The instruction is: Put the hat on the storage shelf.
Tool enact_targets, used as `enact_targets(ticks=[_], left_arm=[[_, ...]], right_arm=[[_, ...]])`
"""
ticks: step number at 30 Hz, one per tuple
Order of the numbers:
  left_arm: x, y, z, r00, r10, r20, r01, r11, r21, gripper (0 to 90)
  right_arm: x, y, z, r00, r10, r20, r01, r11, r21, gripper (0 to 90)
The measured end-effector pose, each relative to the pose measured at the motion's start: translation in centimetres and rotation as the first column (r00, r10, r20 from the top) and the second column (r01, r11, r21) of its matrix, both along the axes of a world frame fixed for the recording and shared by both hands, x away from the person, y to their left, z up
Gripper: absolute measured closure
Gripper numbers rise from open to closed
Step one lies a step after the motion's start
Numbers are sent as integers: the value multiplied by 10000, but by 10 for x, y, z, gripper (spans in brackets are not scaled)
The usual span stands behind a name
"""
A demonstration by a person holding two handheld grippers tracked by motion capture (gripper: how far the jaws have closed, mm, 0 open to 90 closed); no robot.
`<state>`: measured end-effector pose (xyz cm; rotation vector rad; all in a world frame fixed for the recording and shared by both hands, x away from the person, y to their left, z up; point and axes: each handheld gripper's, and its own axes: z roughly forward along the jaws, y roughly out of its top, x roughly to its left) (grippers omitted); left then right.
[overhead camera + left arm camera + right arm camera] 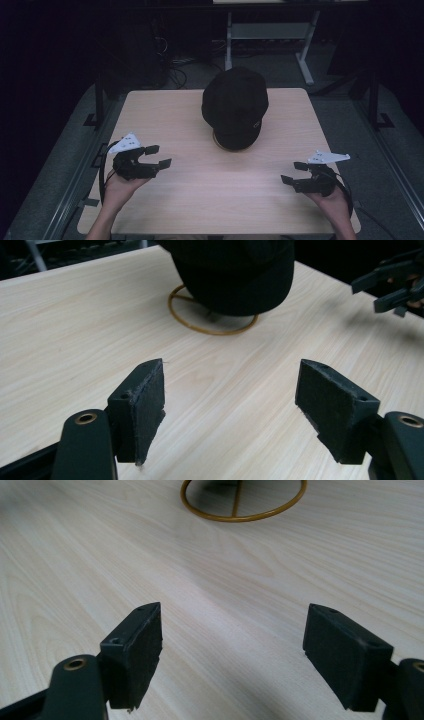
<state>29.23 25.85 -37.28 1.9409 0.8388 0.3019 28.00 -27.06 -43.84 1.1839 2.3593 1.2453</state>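
Jaws of both the left gripper (159, 156) and right gripper (294, 172) stand apart and empty at lower frame, well clear of the black cap (235, 106) on its gold wire stand (212, 322) at upper centre of the desk (210, 200); judged: nothing yet begun.

**Cap on a stand, mid-table**

A black cap (235, 106) sits on a gold wire stand (212, 322) whose ring base rests on the pale wood table (165, 115), toward twelve o'clock. Beyond the table, at one o'clock, stands a grey metal frame (270, 35).
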Motion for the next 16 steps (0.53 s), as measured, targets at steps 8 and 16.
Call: enact_targets(ticks=[8, 16], left_arm=[[-24, 16, -16, 9978, 650, 137, -645, 9972, -366, 266], [-40, 27, -38, 9934, 1084, 368, -1061, 9925, -603, 261]], right_arm=[[-3, 4, -3, 9999, 157, 57, -156, 9998, -118, 232], [-4, 2, -3, 9999, 91, 98, -92, 9999, 140, 221]])
